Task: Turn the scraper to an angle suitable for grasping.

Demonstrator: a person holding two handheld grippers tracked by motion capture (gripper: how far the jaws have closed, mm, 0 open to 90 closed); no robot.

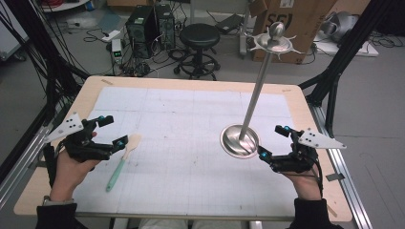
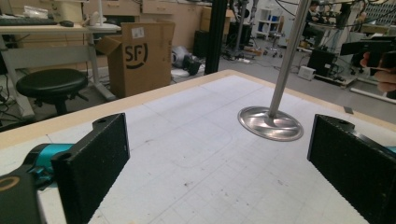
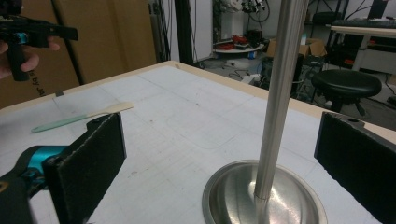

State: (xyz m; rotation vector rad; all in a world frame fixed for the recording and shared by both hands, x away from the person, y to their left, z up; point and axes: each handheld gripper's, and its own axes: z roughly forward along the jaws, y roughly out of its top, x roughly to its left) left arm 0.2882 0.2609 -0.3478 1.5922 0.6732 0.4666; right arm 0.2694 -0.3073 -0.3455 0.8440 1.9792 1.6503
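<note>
Table mat (image 1: 191, 133), L gripper (image 1: 111, 131) jaws apart – R gripper (image 1: 273, 140) likewise, stand (image 1: 251, 102) top cut off.

A black round stool (image 1: 199, 36) stands on the floor beyond the far edge of the table (image 1: 191, 82). Just right of the stool stands a brown cardboard box (image 1: 296, 21) with printed letters. Left of the stool stand two dark computer towers (image 1: 149, 24) amid loose cables. A white gridded mat (image 1: 191, 143) covers the tabletop.
</note>
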